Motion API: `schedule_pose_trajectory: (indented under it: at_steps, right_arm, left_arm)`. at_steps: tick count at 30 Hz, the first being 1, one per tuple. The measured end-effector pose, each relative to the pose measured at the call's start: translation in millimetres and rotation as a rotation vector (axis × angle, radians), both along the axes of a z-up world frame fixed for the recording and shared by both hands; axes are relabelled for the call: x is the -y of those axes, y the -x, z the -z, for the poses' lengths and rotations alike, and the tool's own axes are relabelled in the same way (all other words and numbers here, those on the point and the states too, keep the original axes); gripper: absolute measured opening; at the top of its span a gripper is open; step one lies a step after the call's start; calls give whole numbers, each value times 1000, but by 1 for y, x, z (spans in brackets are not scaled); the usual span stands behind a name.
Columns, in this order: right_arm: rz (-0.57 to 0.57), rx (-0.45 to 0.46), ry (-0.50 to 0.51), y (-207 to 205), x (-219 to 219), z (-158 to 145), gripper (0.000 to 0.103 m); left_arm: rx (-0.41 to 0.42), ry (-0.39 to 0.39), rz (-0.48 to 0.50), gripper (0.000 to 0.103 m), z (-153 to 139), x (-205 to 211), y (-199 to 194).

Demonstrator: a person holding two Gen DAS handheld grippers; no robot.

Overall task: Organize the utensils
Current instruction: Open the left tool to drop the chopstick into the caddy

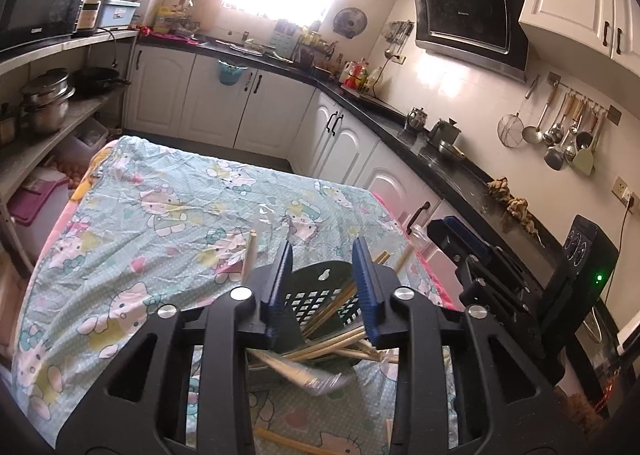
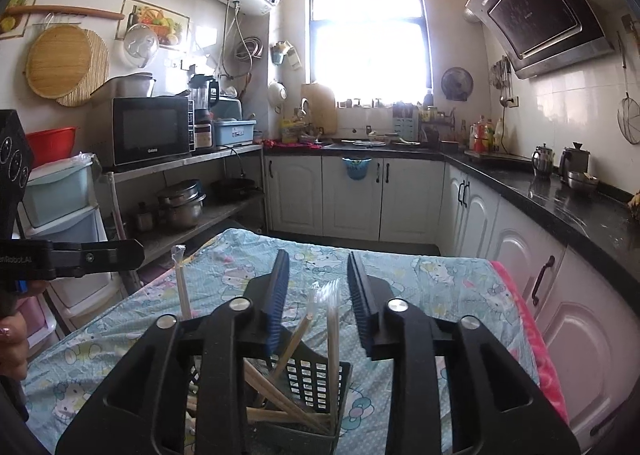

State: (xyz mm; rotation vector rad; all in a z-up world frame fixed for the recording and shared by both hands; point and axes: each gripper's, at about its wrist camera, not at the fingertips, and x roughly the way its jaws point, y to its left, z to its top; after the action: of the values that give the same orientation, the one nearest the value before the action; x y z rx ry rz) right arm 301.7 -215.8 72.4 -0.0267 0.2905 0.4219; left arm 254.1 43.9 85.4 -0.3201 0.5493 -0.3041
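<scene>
Wooden chopsticks (image 2: 280, 399) in blk basket (image 2: 316, 379), grippers apart

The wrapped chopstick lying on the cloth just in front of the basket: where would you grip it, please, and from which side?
Grip the wrapped chopstick near its mid-length, from above, jaws across its width. It lies flat on the cloth, so only its long sides are open to the jaws. Its far end sits against the basket and the loose chopsticks, so stay toward the near, crinkled end. The left gripper is open above it.
</scene>
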Motion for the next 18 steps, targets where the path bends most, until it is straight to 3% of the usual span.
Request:
schedule_pose_trajectory:
  at_steps: [8,18]
  right_arm:
    - [17,-24,-3,8,8,-7,49]
    - [22,-45,1,26,14,-15,61]
  left_arm:
    - [27,-1,-34,50,-9,-8,13]
    - [70,-7,-74,92,-20,-18,37]
